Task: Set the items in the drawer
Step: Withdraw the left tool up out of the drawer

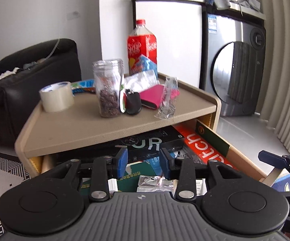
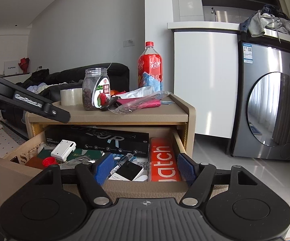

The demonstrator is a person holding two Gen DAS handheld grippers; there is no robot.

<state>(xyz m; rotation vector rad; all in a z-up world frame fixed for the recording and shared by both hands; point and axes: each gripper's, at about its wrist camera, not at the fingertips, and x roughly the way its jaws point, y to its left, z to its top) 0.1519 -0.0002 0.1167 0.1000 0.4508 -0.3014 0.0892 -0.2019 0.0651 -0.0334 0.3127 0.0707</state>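
The drawer (image 2: pixel 10 156) of the beige nightstand stands pulled out, packed with boxes, a black watch box (image 2: pixel 96 140) at the back and an orange box (image 2: pixel 163 158) at the right. On the tabletop (image 1: pixel 88 124) stand a tape roll (image 1: pixel 56 96), a clear jar (image 1: pixel 108 88), a red bottle (image 1: pixel 141 46) and a pink wallet (image 1: pixel 155 96). The left gripper (image 1: pixel 143 161) hangs over the drawer, jaws released and empty. The right gripper (image 2: pixel 145 168) sits at the drawer front, jaws spread wide, holding nothing.

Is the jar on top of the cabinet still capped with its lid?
No. In the left wrist view the clear jar stands upright with its threaded mouth open and no lid on it, beside the roll of tape.
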